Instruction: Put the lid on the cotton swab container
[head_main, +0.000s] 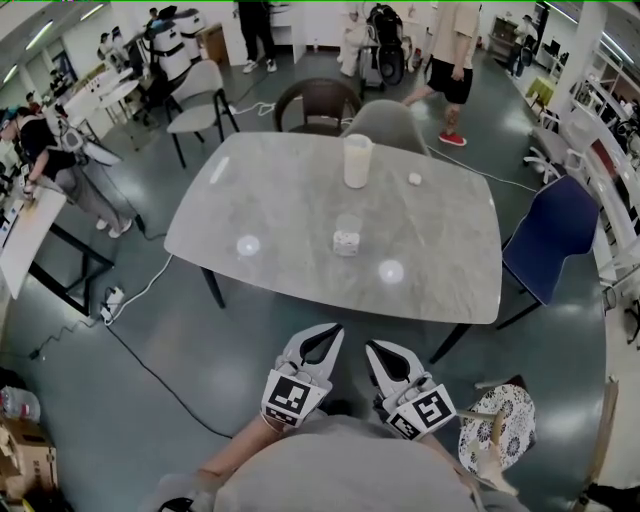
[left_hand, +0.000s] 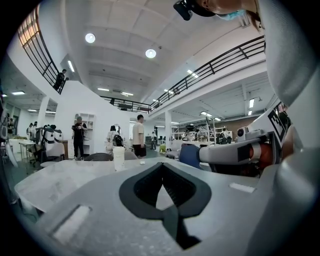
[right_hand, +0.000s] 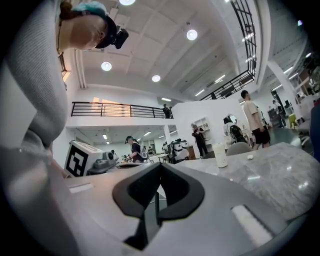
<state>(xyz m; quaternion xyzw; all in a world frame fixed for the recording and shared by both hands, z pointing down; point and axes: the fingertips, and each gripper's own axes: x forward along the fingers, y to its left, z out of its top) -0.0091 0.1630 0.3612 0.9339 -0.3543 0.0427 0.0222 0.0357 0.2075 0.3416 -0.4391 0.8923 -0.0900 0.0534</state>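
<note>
Left gripper (head_main: 322, 338) and right gripper (head_main: 380, 352), white shells with black pads, both have their jaws pressed together on nothing, short of the grey marbled counter (head_main: 260, 190). Well apart from them on it stand a small clear container (head_main: 347, 238), a tall white cylinder (head_main: 357, 160) and a tiny white round piece (head_main: 414, 178).

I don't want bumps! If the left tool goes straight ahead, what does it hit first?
Probably the small clear container mid-table: the shut left tool points level over the table edge toward it. Height is hard to judge, so it may pass above.
</note>
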